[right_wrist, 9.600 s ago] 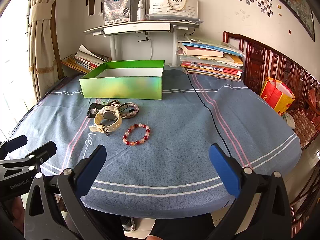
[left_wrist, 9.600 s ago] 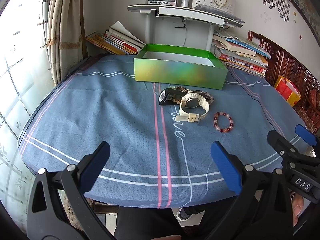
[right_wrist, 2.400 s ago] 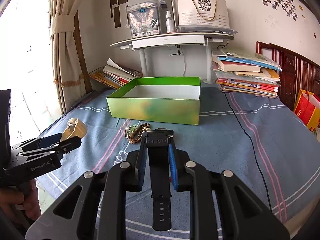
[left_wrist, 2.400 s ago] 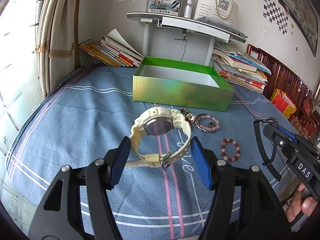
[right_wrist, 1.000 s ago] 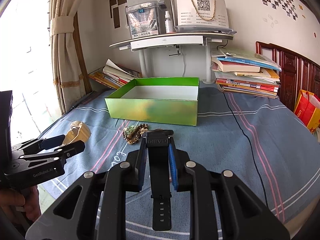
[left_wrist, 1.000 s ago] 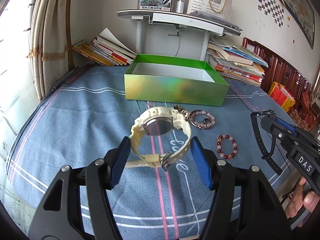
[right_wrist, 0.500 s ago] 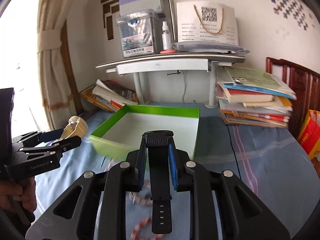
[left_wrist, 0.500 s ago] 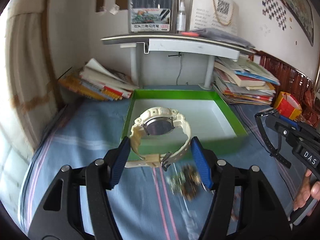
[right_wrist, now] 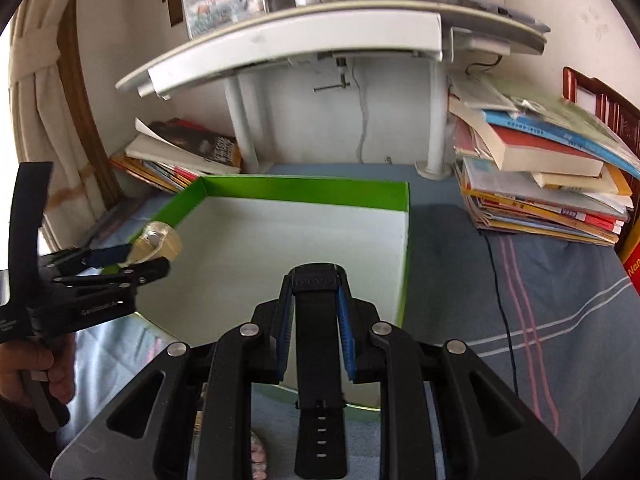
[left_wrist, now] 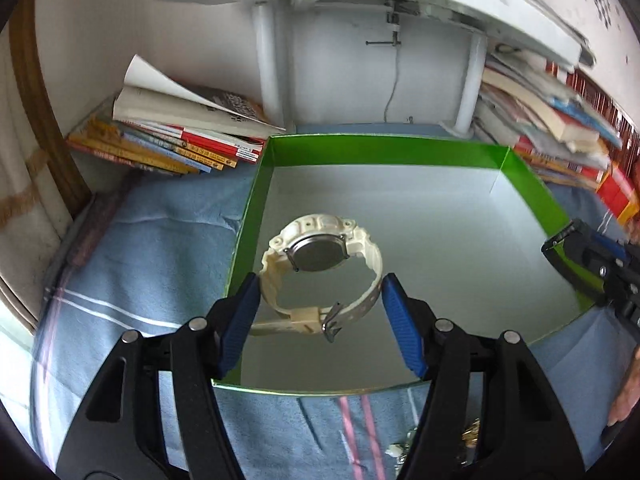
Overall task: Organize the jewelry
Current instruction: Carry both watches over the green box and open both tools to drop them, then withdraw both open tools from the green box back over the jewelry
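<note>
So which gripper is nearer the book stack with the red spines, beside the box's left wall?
Left. The left gripper, holding the cream watch, hangs over the green box near that book stack; the right gripper is over the box's other side.

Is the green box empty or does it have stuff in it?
Empty. The green box shows only bare white floor; the white watch hangs above it in the left claw.

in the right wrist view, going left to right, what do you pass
curtain → left gripper holding the cream watch → green box → right gripper holding the black watch → right book stack
</note>
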Demonstrator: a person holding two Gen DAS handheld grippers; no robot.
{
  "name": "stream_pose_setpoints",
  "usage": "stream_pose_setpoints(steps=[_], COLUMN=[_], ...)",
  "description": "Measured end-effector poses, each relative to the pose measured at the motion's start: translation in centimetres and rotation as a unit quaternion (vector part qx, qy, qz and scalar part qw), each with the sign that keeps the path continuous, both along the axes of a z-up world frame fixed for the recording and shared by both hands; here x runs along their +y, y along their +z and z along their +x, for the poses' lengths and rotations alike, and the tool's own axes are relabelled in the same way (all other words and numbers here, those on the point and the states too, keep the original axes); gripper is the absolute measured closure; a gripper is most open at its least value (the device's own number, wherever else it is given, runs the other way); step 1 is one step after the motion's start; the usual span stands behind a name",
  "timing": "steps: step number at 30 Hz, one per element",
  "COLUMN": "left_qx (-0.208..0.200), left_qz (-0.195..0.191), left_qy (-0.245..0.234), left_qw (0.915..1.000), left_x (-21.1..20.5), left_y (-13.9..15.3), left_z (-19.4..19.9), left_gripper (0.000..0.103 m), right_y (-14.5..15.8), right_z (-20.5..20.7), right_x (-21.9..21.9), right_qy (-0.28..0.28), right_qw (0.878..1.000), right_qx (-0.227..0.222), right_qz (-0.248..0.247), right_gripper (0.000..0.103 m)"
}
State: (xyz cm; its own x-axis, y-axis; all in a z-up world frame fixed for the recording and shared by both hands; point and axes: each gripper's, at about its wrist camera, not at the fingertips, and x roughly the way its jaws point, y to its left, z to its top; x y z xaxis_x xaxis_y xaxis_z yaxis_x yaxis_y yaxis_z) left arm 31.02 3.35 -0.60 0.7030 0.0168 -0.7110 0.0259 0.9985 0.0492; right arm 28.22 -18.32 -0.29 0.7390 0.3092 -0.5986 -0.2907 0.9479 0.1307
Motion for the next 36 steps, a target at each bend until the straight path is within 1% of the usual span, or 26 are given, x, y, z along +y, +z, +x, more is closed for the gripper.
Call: stream_pose_setpoints(steps=[1,2,3,4,5,7,9,10,11,12,14,16,18,20,21,24,26,29,31,33,36], left_qx=[0.003,0.010,0.011,0.010,0.005,-0.007,-0.015,-0.029,-0.067,-0.096,-0.151,-0.188,-0.217,-0.226,-0.222,-0.207,-0.192,-0.180,-0.176,-0.177,-0.173], left_qz=[0.002,-0.002,-0.004,-0.001,0.008,0.013,-0.002,-0.009,-0.013,-0.016,-0.030,-0.046,-0.055,-0.066,-0.069,-0.063,-0.067,-0.073,-0.061,-0.051,-0.058], left_qy=[-0.003,-0.010,-0.015,-0.018,-0.015,-0.008,-0.004,0.003,0.011,0.015,0.027,0.033,0.047,0.055,0.058,0.064,0.054,0.044,0.037,0.031,0.026], left_qw=[1.0000,0.9999,0.9998,0.9998,0.9998,0.9999,0.9999,0.9996,0.9976,0.9952,0.9877,0.9806,0.9734,0.9704,0.9708,0.9742,0.9776,0.9799,0.9818,0.9824,0.9829], left_x=[-0.2,-0.4,-0.5,-0.8,-0.9,-0.8,-0.5,-0.2,0.1,0.3,0.8,1.1,1.2,1.1,0.9,0.2,-0.5,-1.4,-2.3,-2.7,-3.0], left_y=[-0.1,-0.2,-0.2,-0.2,-0.2,0.0,0.8,1.6,3.2,4.3,6.4,7.4,7.8,7.2,6.6,4.7,3.5,2.2,1.6,1.4,1.1], left_z=[0.0,-0.1,-0.2,-0.3,-0.6,-1.2,-2.2,-3.2,-5.5,-7.4,-12.1,-16.0,-20.7,-23.8,-25.3,-28.2,-29.6,-30.7,-31.4,-32.3,-33.2], left_gripper=[0.039,0.031,0.028,0.021,0.013,0.012,0.012,0.012,0.012,0.010,0.004,0.004,0.004,0.004,0.004,0.004,0.004,0.004,0.004,0.004,0.004], right_y=[-0.2,-0.4,-0.4,-0.3,-0.1,0.5,2.0,2.8,3.8,4.4,5.8,6.5,6.3,5.5,5.0,3.3,2.1,0.4,-0.2,-0.5,-0.6], right_z=[0.0,-0.1,-0.3,-0.8,-1.3,-2.1,-4.0,-5.1,-6.7,-7.7,-11.5,-14.3,-17.0,-19.5,-20.6,-23.5,-25.2,-27.0,-27.8,-28.8,-29.7], right_x=[0.0,0.0,0.0,-0.1,-0.3,-0.9,-2.4,-3.2,-4.2,-4.8,-6.4,-7.2,-7.4,-7.2,-6.8,-5.3,-4.5,-3.8,-3.4,-3.3,-3.6], right_qy=[-0.001,-0.004,-0.009,-0.013,-0.021,-0.028,-0.047,-0.051,-0.053,-0.055,-0.068,-0.073,-0.078,-0.072,-0.068,-0.054,-0.043,-0.026,-0.021,-0.017,-0.020], right_qw=[1.000,1.000,1.000,1.000,0.999,0.999,0.996,0.994,0.991,0.990,0.984,0.980,0.980,0.982,0.983,0.986,0.987,0.991,0.992,0.992,0.992], right_qx=[0.003,0.003,-0.001,-0.016,-0.027,-0.044,-0.073,-0.086,-0.105,-0.118,-0.152,-0.168,-0.168,-0.157,-0.154,-0.154,-0.148,-0.125,-0.115,-0.115,-0.118], right_qz=[-0.007,-0.014,-0.018,-0.017,-0.018,-0.008,0.026,0.040,0.056,0.062,0.069,0.074,0.074,0.075,0.070,0.047,0.038,0.040,0.040,0.038,0.039], right_gripper=[0.073,0.064,0.044,0.031,0.027,0.026,0.026,0.025,0.024,0.019,0.016,0.009,0.007,0.007,0.007,0.007,0.007,0.007,0.007,0.007,0.007])
